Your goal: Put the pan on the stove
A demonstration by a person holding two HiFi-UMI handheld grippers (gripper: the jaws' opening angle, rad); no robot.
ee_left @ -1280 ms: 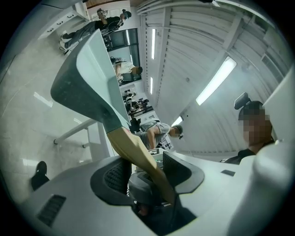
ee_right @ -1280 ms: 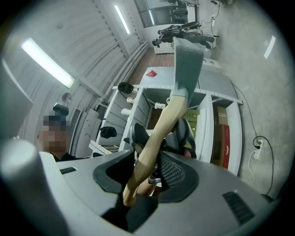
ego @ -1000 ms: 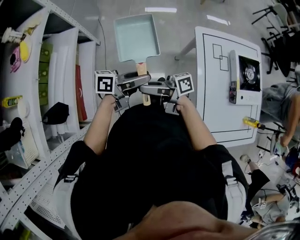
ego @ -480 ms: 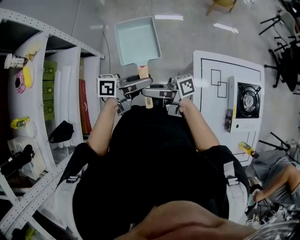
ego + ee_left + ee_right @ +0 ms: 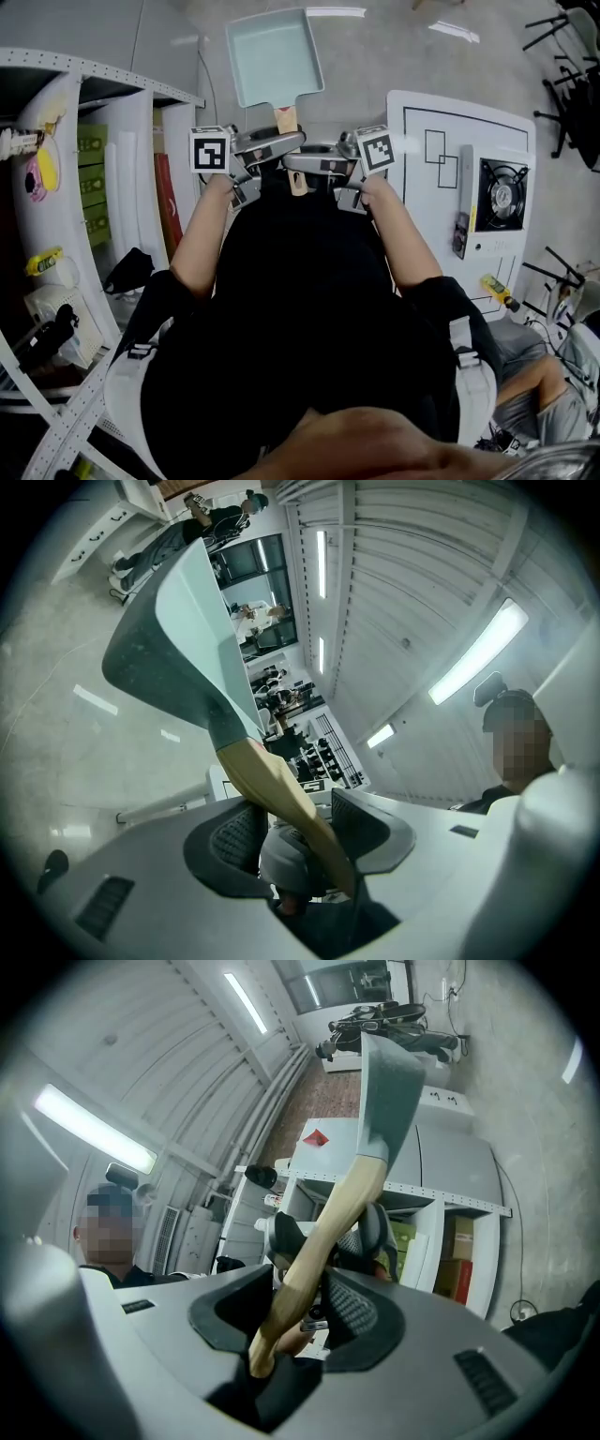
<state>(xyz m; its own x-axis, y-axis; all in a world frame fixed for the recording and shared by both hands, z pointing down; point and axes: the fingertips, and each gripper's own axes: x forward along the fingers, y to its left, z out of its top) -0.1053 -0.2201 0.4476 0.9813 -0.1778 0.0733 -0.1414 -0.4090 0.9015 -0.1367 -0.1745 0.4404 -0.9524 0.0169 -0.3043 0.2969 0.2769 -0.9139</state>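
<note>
The left gripper (image 5: pixel 298 822) and right gripper (image 5: pixel 300 1307) are both clamping the wooden handle (image 5: pixel 290 120) of the pan (image 5: pixel 274 54). The pan is hanging over the floor at top centre, its long axis running up-down. The stove (image 5: pixel 503 192) is sitting on the white table (image 5: pixel 422 244) toward the right edge, on the right gripper's side.

The left tongs (image 5: pixel 291 822) and right tongs (image 5: pixel 314 1302) look to us like matt grey plastic, their pads (image 5: pixel 234 834) dark and finely ribbed. Clamped between them we see a handle (image 5: pixel 286 120) of pale, smooth bare wood; beyond the tongs its pan (image 5: pixel 274 56) seems coated metal, matt mint inside, dull dark grey beneath. Right of the tongs, the bench (image 5: pixel 441 225) is smooth glossy white
</note>
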